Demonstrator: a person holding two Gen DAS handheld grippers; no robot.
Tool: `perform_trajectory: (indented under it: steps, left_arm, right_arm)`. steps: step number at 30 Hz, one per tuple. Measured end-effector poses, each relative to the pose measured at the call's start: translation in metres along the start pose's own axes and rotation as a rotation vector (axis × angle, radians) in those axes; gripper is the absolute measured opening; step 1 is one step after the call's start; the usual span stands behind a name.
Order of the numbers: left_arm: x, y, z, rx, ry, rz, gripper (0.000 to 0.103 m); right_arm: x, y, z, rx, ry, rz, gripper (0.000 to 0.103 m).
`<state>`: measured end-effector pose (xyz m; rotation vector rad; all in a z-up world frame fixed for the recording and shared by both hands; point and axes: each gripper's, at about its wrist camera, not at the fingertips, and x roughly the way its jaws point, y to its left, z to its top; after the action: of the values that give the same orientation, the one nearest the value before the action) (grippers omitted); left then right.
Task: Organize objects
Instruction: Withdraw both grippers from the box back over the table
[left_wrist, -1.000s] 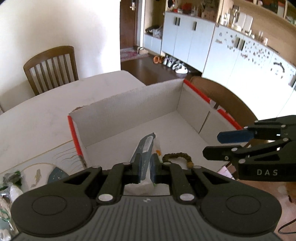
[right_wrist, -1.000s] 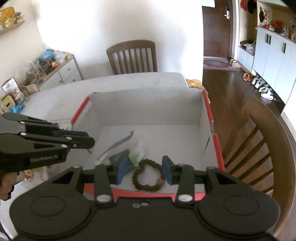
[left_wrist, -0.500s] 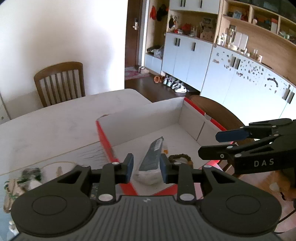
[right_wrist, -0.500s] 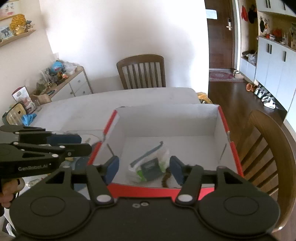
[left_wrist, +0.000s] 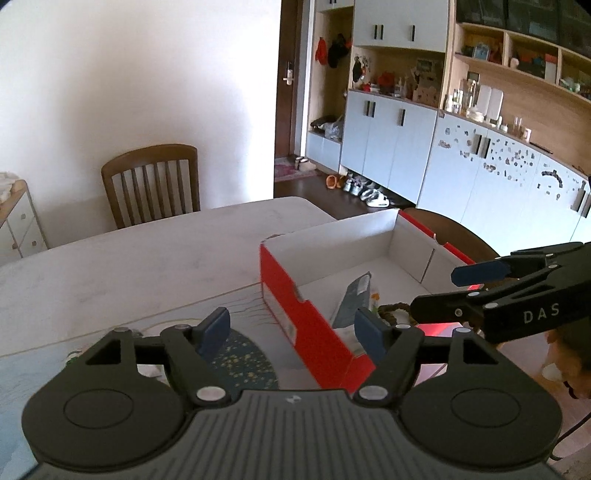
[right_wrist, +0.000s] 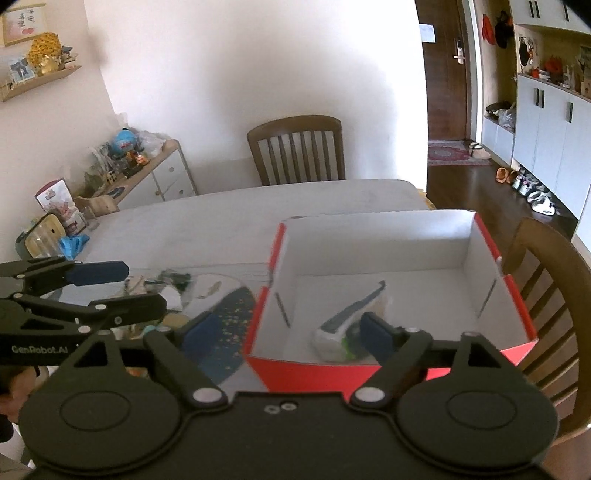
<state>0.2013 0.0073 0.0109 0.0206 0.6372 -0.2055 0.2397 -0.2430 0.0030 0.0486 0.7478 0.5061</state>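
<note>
On my left wrist view, the left gripper (left_wrist: 291, 329) has its fingers (left_wrist: 213, 328) wide apart and holds nothing; it straddles the near red wall of the box (left_wrist: 295, 314) on the desk (left_wrist: 129, 266). The packet (left_wrist: 352, 297) lies inside, long axis pointing away toward the far wall, beside a bead bracelet (left_wrist: 395, 308).

On my right wrist view, the right gripper (right_wrist: 288, 332) is also wide open and empty, above the box's (right_wrist: 369, 236) near edge. The packet (right_wrist: 347, 321) lies slanted, far end toward the right.

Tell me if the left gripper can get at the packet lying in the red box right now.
Probably yes. The left gripper is open and empty, the red box has no lid, and nothing covers the packet. Only the box's near wall stands between them, so it would go over that.
</note>
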Motion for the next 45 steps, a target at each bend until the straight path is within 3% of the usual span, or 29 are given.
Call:
perform_trajectory:
  steps: [5, 12, 16, 27, 35, 41, 45]
  left_arm:
    - [-0.016, 0.020, -0.008, -0.019, -0.024, -0.010, 0.081]
    - [-0.033, 0.049, -0.020, -0.034, -0.046, -0.021, 0.087]
    - [-0.043, 0.068, -0.031, -0.033, -0.074, -0.010, 0.103]
    - [-0.069, 0.135, -0.079, -0.112, -0.140, 0.018, 0.103]
    - [-0.072, 0.175, -0.115, -0.128, -0.061, 0.041, 0.103]
    - [-0.053, 0.168, -0.153, -0.013, 0.049, 0.060, 0.103]
    - [-0.036, 0.166, -0.171, -0.005, 0.113, 0.043, 0.103]
  right_arm:
    - [-0.001, 0.026, -0.004, -0.012, -0.021, -0.001, 0.100]
    - [0.004, 0.059, -0.009, -0.018, -0.035, 0.007, 0.102]
    - [0.010, 0.077, -0.011, -0.020, -0.027, 0.017, 0.102]
    - [0.029, 0.123, -0.017, -0.036, -0.011, 0.043, 0.102]
    - [0.054, 0.147, -0.025, -0.075, 0.035, 0.038, 0.102]
    - [0.083, 0.157, -0.035, -0.115, 0.110, 0.028, 0.100]
    - [0.103, 0.160, -0.042, -0.124, 0.164, 0.020, 0.099]
